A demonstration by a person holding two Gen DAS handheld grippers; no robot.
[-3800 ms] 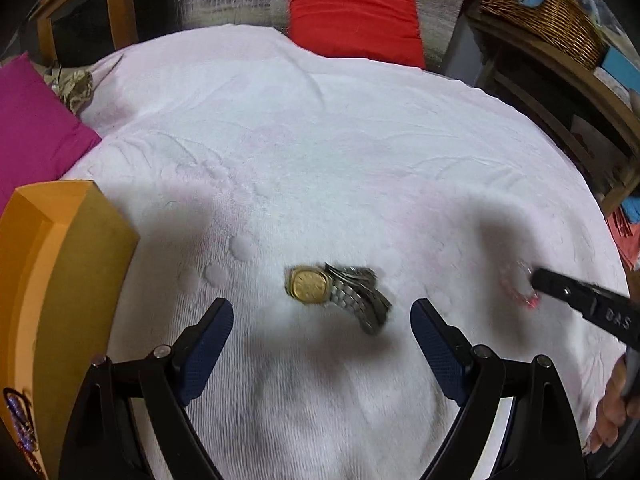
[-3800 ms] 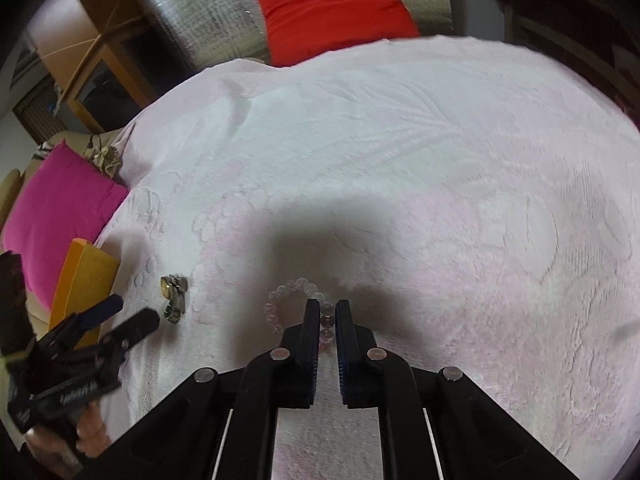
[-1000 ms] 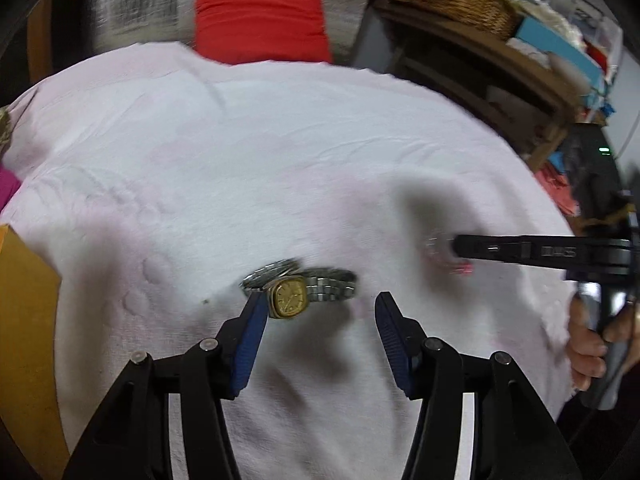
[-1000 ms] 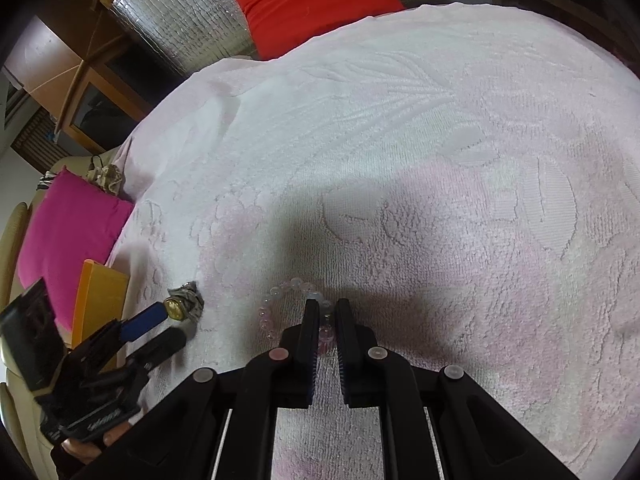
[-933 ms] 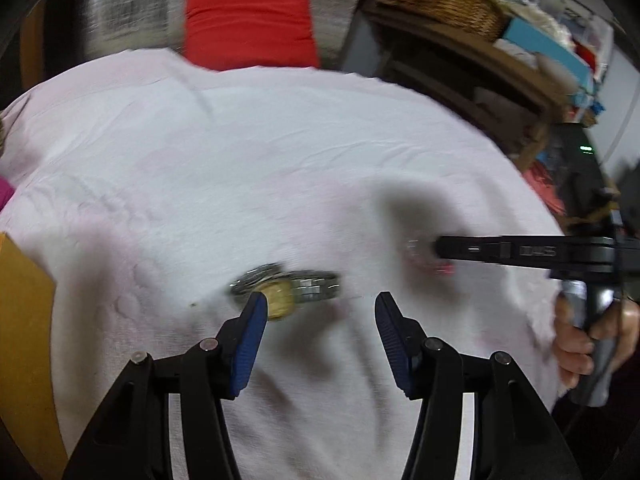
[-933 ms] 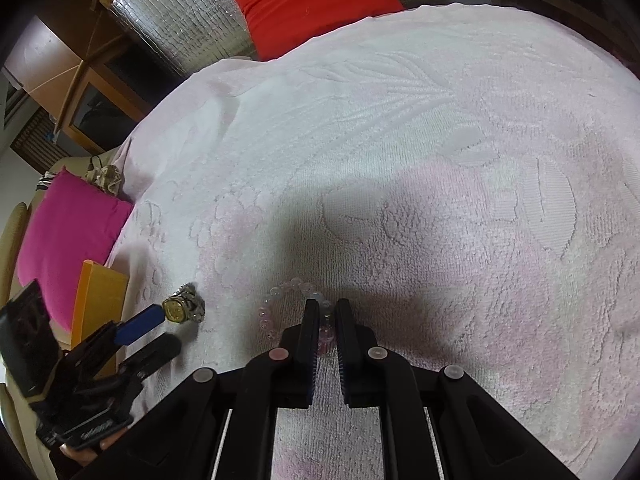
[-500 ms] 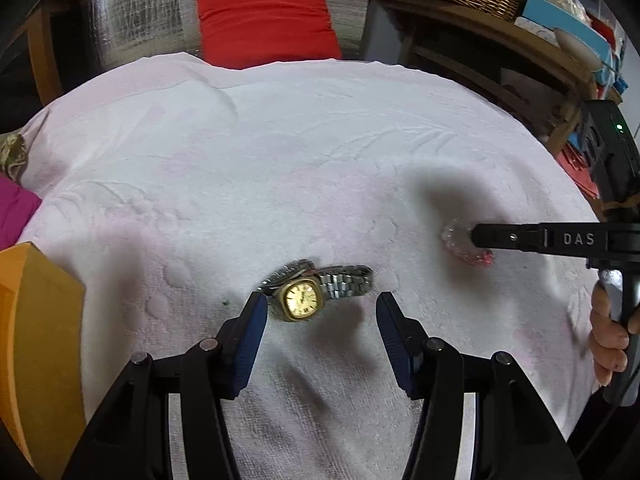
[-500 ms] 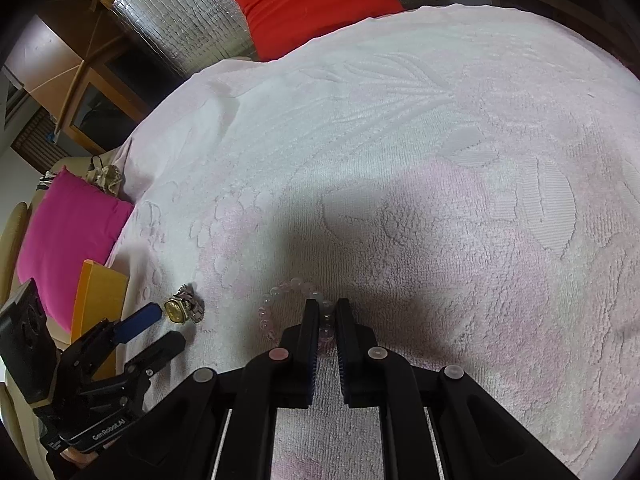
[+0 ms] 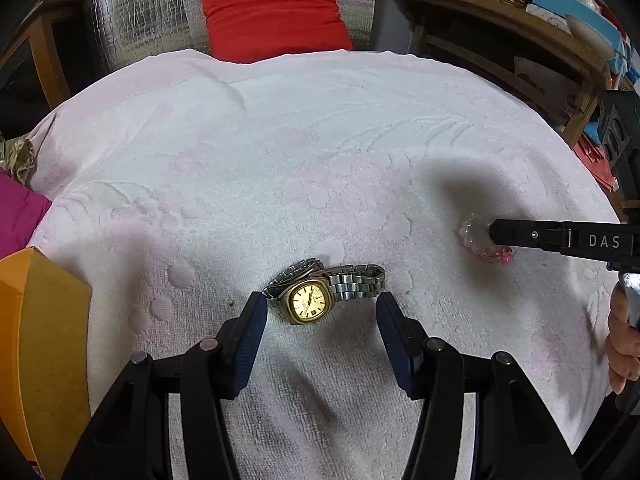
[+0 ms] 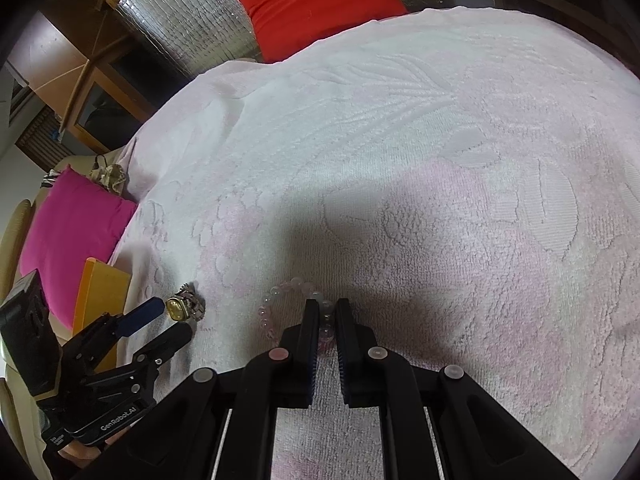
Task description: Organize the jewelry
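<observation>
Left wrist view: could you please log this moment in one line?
left gripper: open, straddling watch | right gripper: shut on bead bracelet | both on towel

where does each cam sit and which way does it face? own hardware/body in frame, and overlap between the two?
Left wrist: on the left gripper, angled down at the watch lying between its open fingers on the white towel; a hand at the right edge.
Right wrist: on the right gripper, angled down, shut on the bead bracelet; towel beyond.
Shared: each sees the other gripper, plus watch, bracelet, towel, orange box, red cushion.
</observation>
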